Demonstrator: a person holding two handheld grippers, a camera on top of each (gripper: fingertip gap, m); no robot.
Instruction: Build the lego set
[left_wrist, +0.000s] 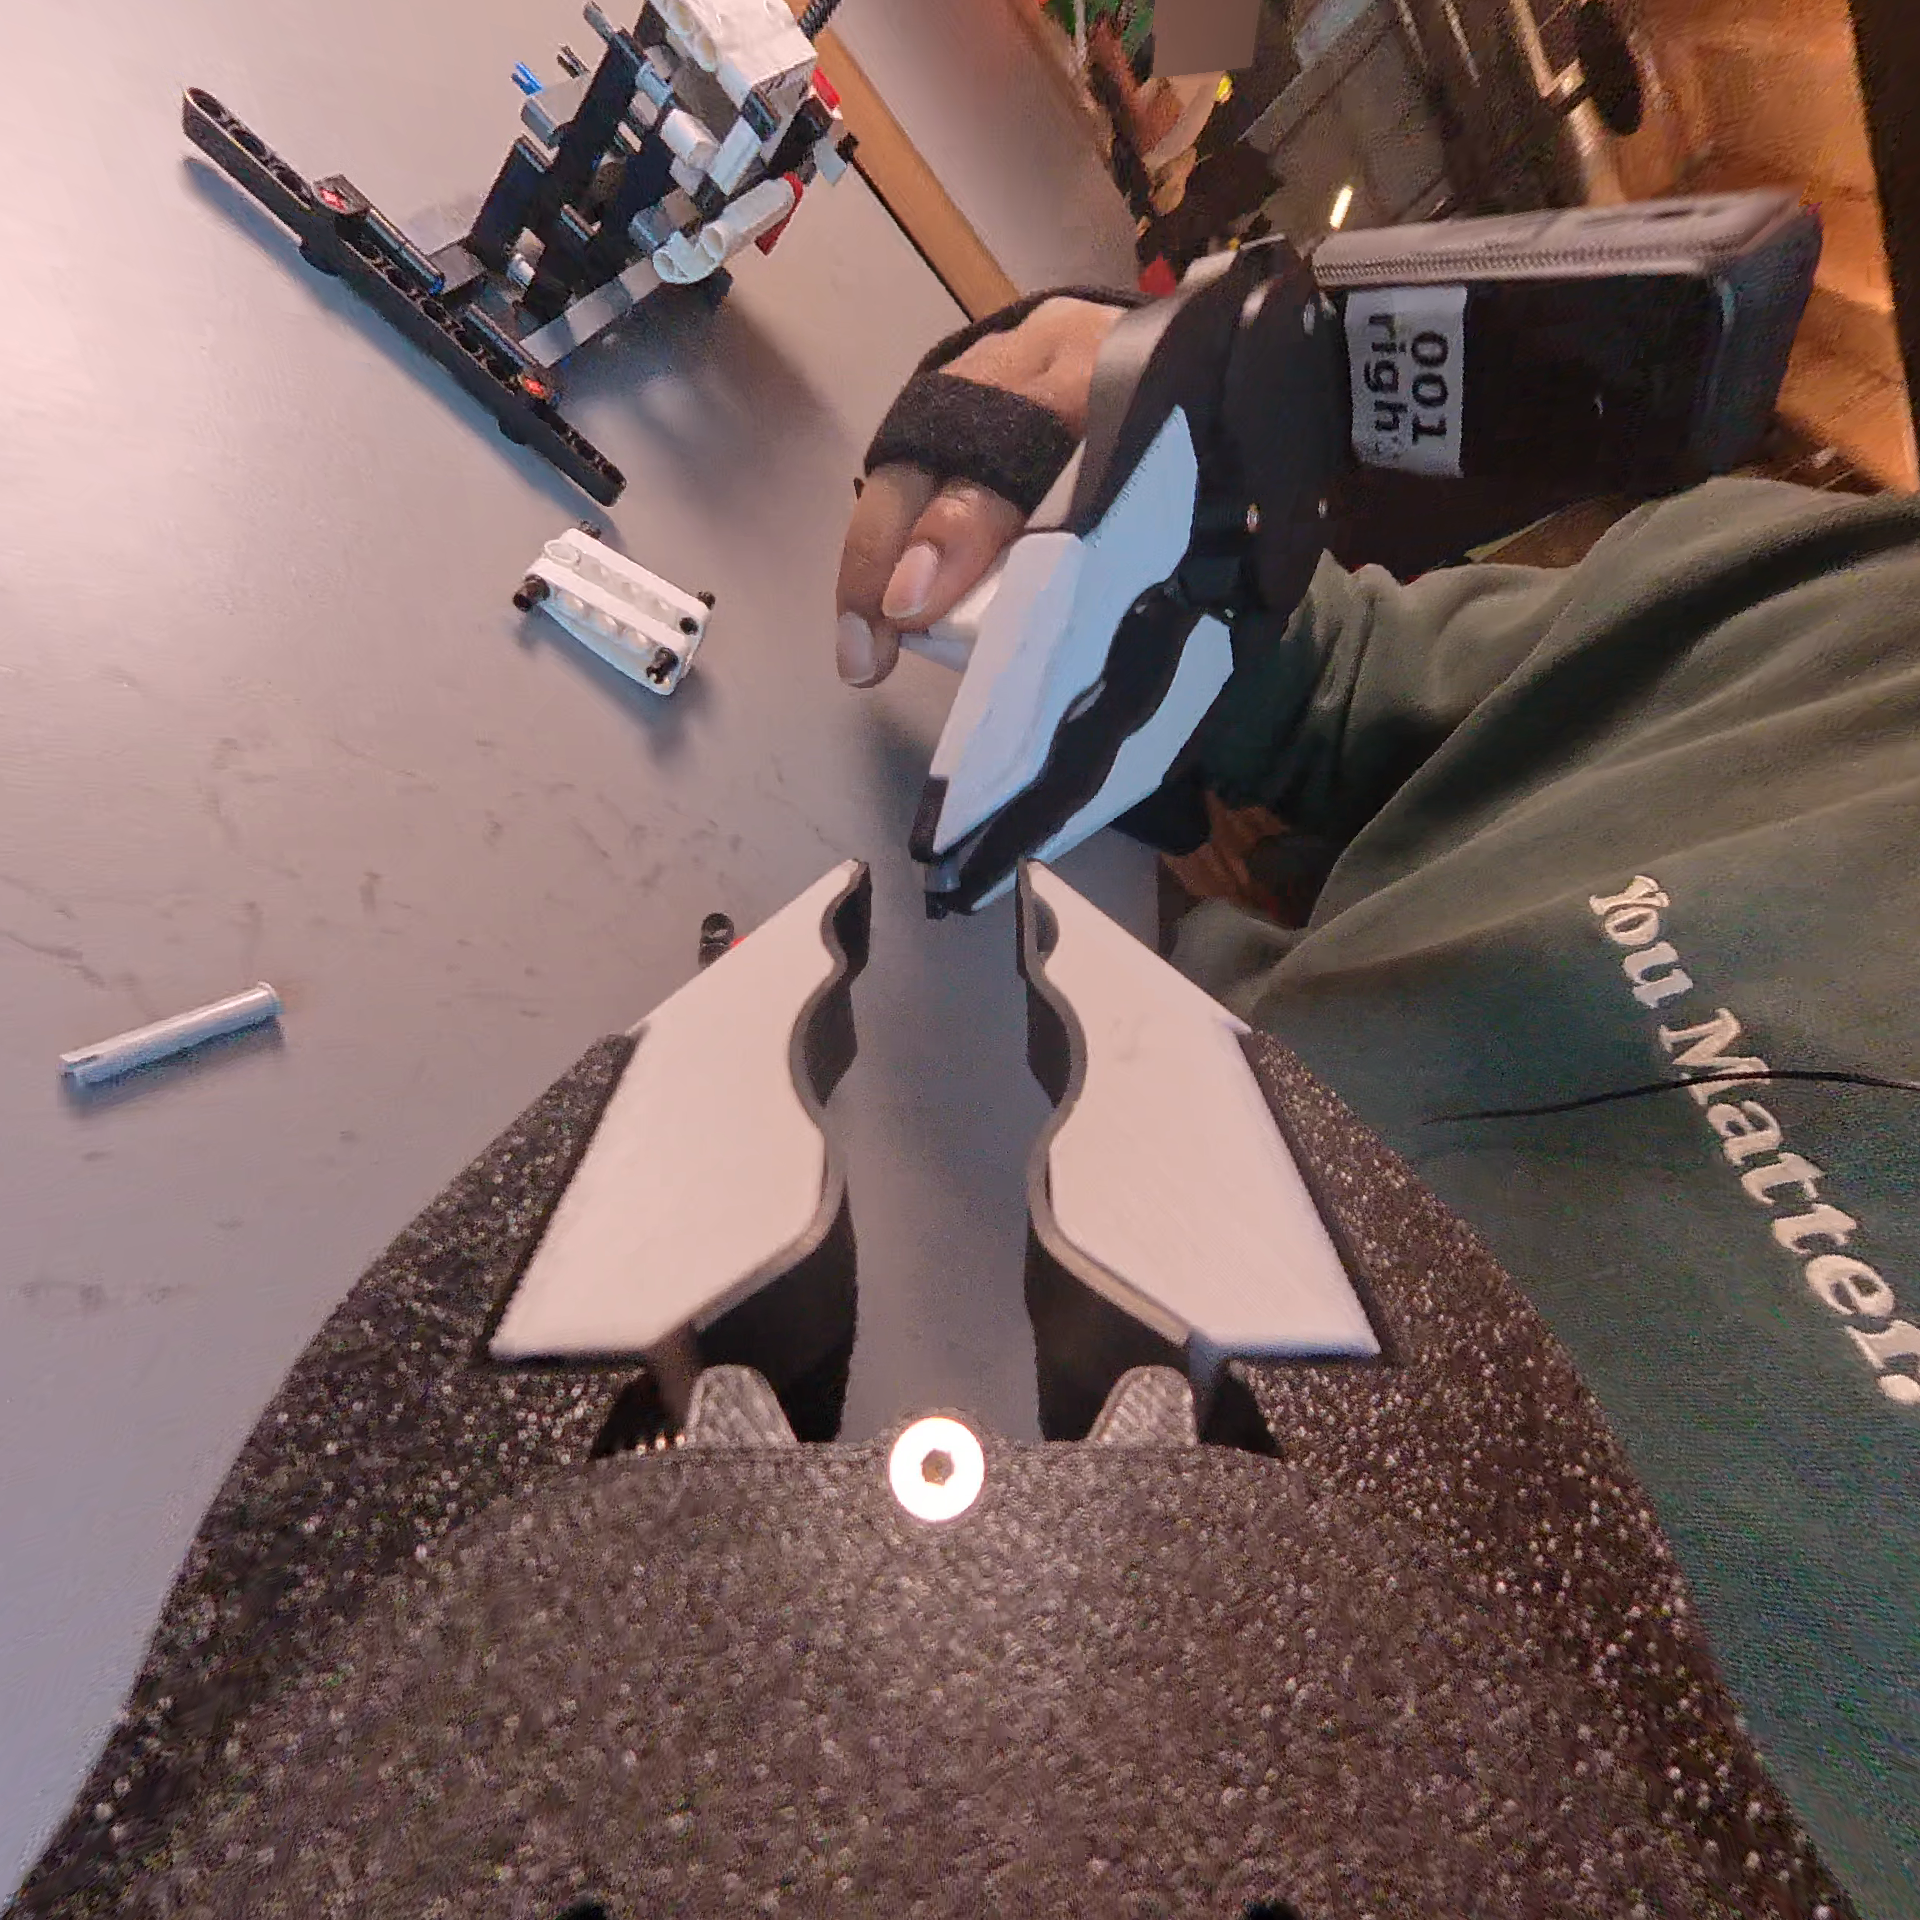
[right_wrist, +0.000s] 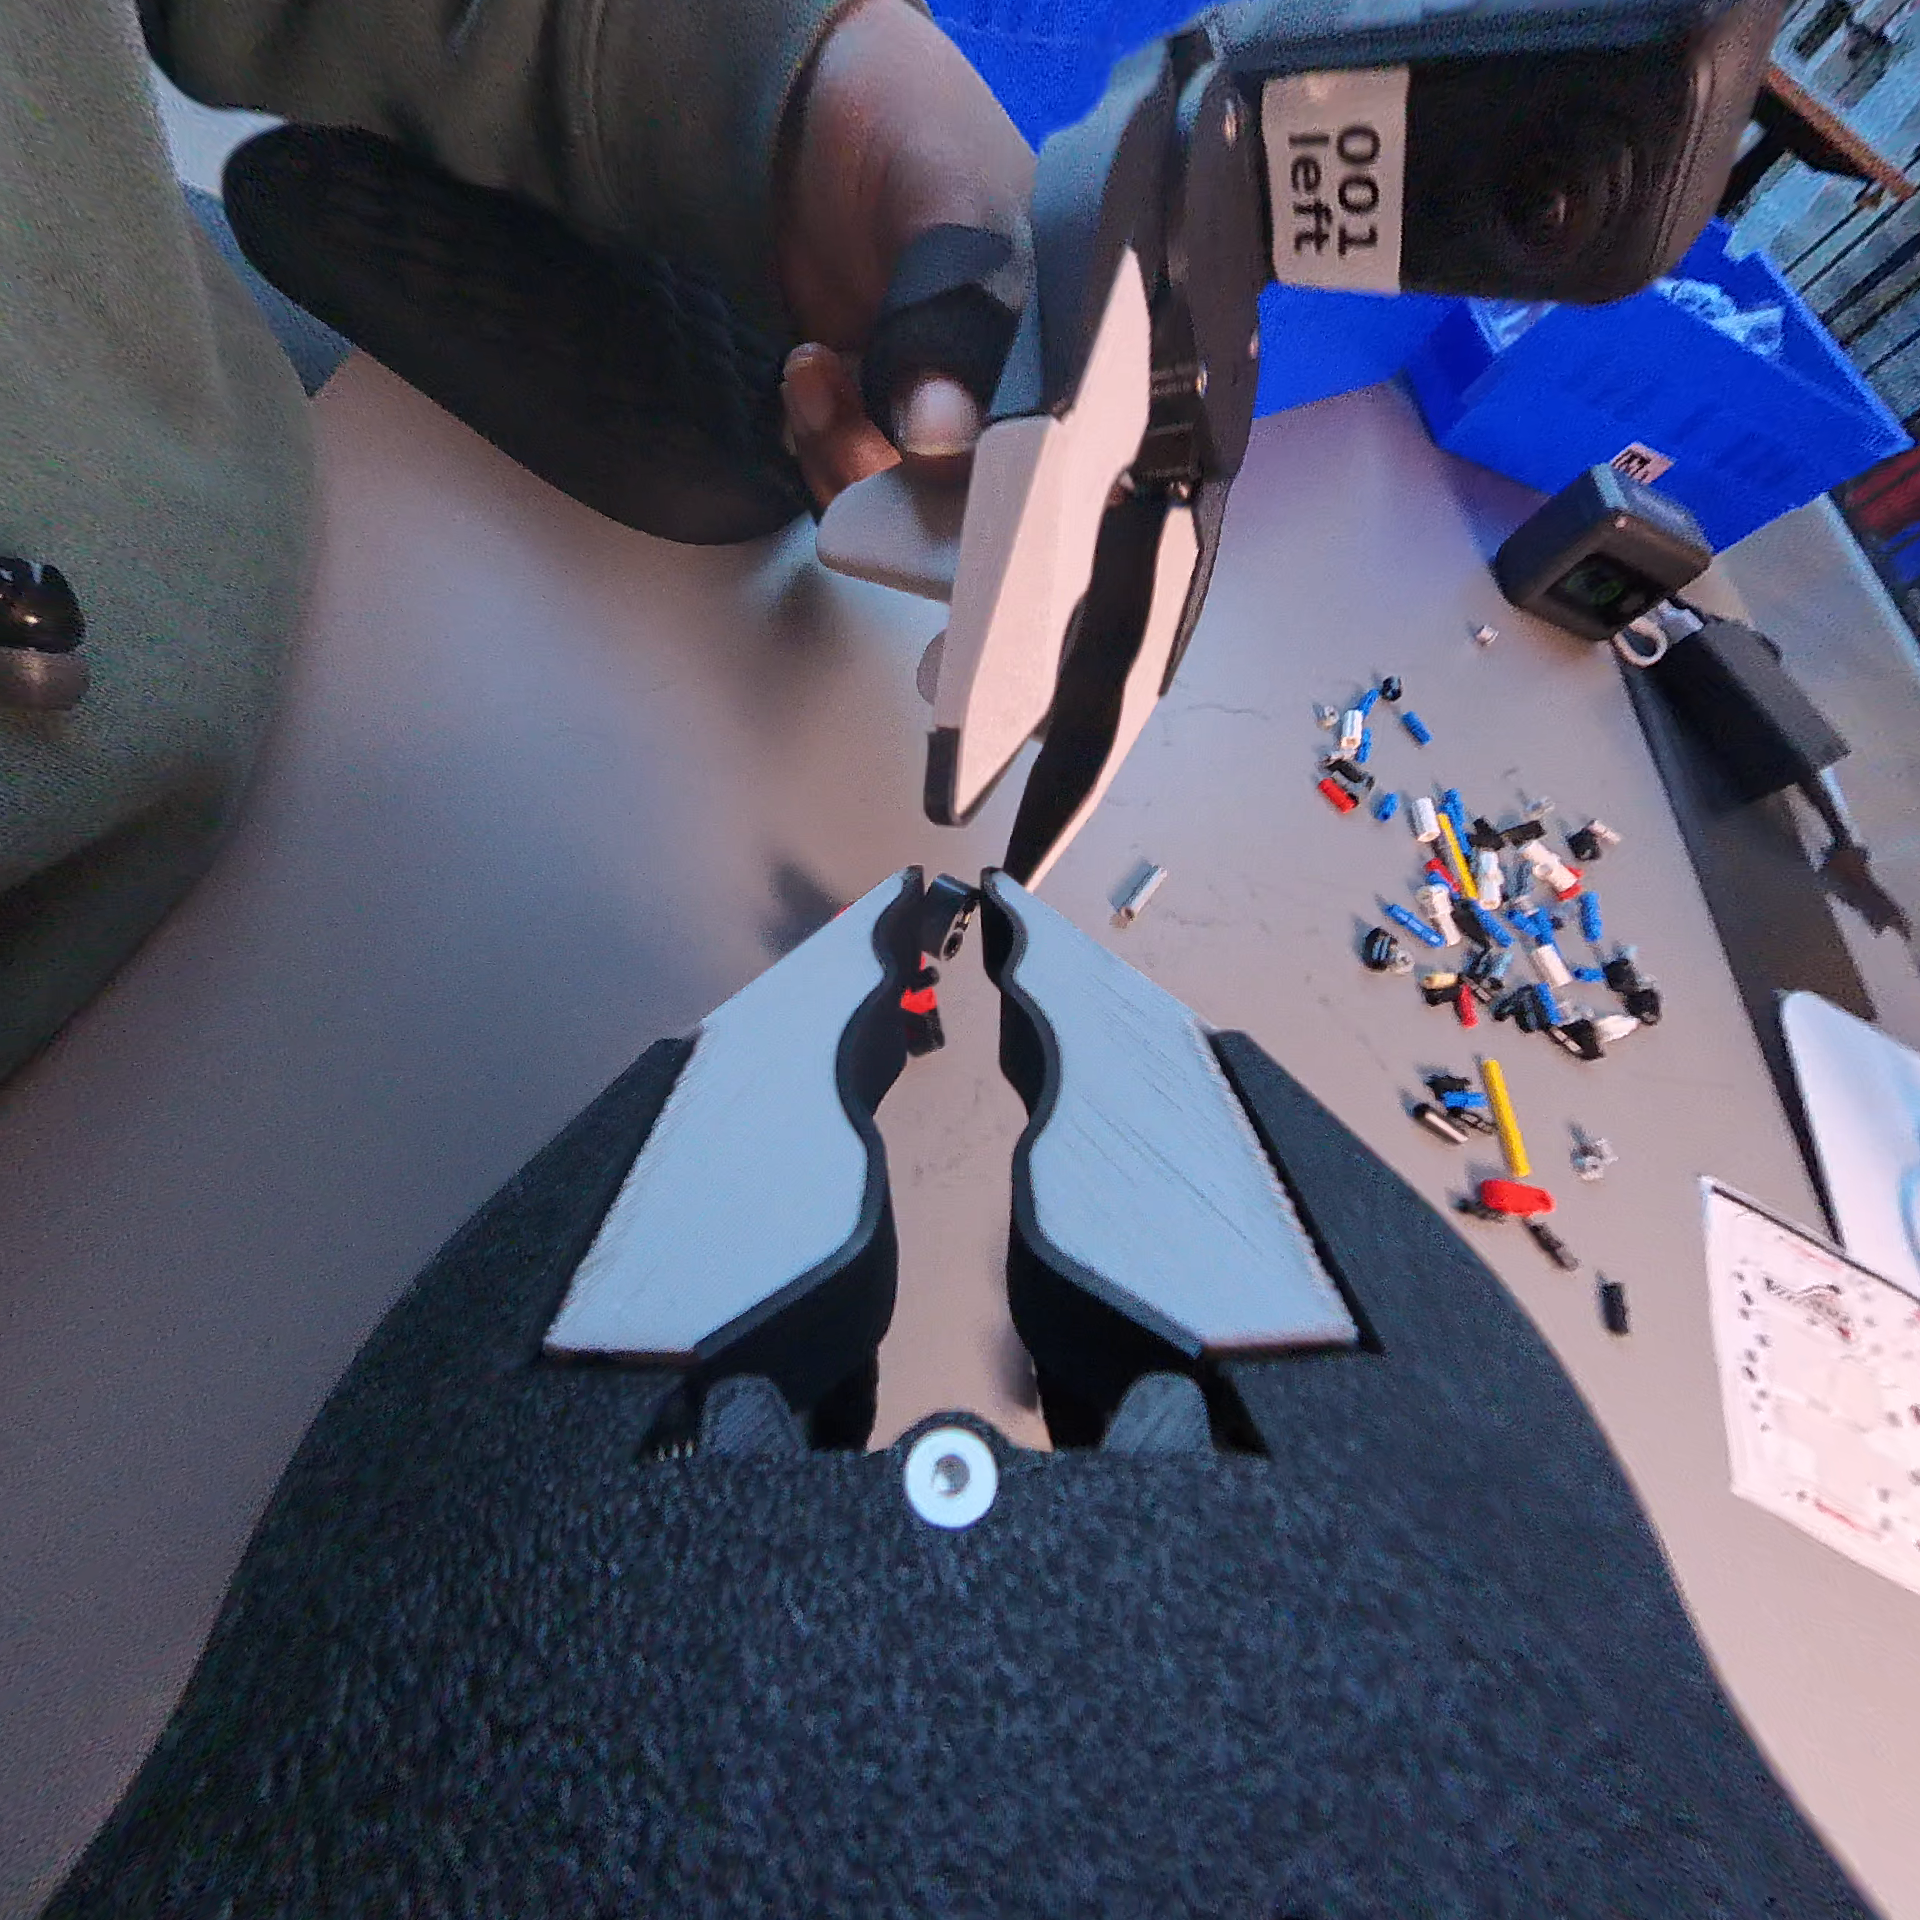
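Gaping empty in left wrist view, left gripper (left_wrist: 943, 883) faces the half-built black-and-white lego model (left_wrist: 582, 208), upper left. Right wrist view: right gripper (right_wrist: 951, 883) pinches a small black-and-red connector piece (right_wrist: 940, 956) by its tip at centre frame; it could twist free.

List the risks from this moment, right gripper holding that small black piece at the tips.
1. Right gripper pinches the small black connector only at its fingertips; it could twist or pop out.
2. Left gripper is open and very close; a nudge could knock the piece loose.
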